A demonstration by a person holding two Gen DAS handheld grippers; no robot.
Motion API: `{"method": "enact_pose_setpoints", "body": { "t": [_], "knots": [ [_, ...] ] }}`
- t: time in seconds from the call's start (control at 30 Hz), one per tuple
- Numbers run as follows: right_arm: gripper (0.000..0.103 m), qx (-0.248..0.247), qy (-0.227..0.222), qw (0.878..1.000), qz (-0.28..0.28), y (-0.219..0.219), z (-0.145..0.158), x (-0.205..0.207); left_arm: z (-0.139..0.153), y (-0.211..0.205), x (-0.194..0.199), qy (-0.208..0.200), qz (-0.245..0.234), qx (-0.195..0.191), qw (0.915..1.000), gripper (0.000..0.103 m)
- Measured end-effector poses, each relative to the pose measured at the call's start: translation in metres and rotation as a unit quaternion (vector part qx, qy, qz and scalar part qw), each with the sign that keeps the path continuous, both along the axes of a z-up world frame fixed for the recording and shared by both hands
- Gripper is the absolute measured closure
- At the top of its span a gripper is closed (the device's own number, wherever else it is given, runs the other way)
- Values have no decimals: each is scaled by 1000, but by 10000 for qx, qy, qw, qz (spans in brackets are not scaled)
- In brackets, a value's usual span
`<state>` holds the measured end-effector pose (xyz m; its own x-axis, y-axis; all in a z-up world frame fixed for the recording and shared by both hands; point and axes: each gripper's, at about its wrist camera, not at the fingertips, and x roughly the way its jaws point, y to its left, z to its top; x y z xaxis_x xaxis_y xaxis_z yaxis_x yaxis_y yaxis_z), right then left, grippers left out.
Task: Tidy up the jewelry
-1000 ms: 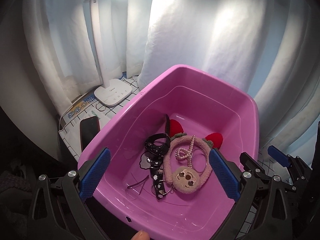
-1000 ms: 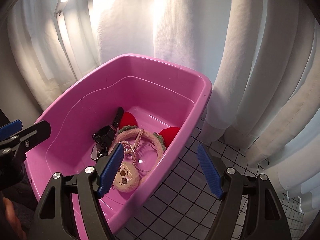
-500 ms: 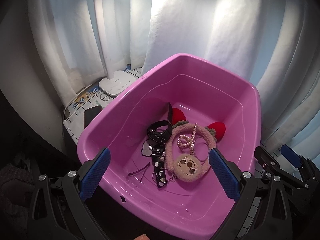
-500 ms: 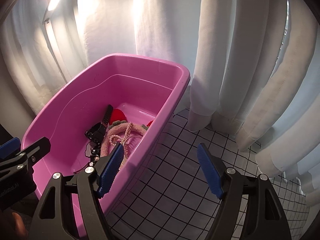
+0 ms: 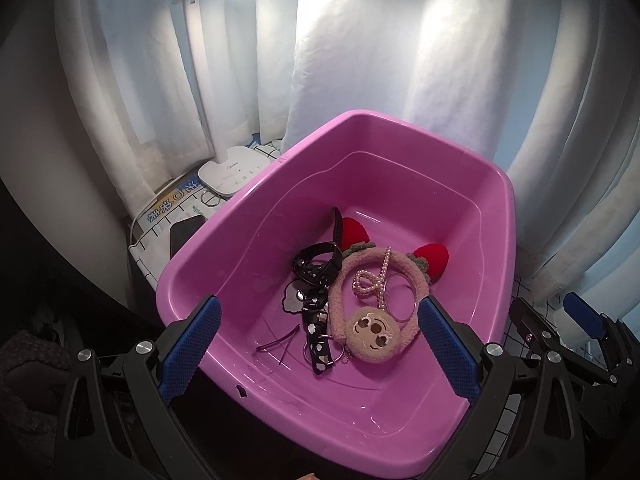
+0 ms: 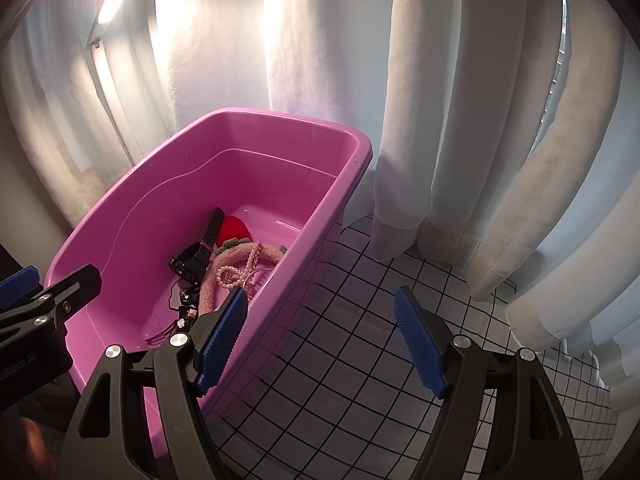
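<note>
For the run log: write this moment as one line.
left tongs: open, over pink basin | right tongs: open, over checked cloth | jewelry pile: in basin, ungrasped

Little can be read. In the left wrist view a white lamp base [image 5: 234, 176] carries a small grey brand word near its back edge, too small to make out with certainty. Just beside it, on the worktop, lies a printed sheet [image 5: 170, 208] with large blue Chinese characters on a pale ground; the characters are skewed and partly covered, so they cannot be read reliably. In the right wrist view the black body of the left gripper [image 6: 24, 364] bears white lettering cut by the frame edge, of which "Robot.AI" shows.
</note>
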<state>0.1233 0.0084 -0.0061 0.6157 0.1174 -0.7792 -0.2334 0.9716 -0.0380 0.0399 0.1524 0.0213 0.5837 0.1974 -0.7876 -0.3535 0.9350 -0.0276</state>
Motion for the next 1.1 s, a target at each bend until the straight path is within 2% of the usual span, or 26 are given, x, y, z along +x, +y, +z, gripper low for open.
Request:
{"method": "enact_pose_setpoints", "body": {
  "t": [0.33,0.57,0.83,1.1],
  "knots": [
    [31,22,-36,10000,1,-1,3,-1,6,-1,0,-12,88,156,9998,6],
    [31,15,-49,10000,1,0,4,-1,3,6,-1,71,204,-2,9998,6],
    [31,4,-53,10000,3,2,4,-2,2,7,-3,57,271,81,9996,6],
    [31,-13,-53,10000,11,2,3,-2,0,8,-3,105,335,-61,9994,6]
  ]
}}
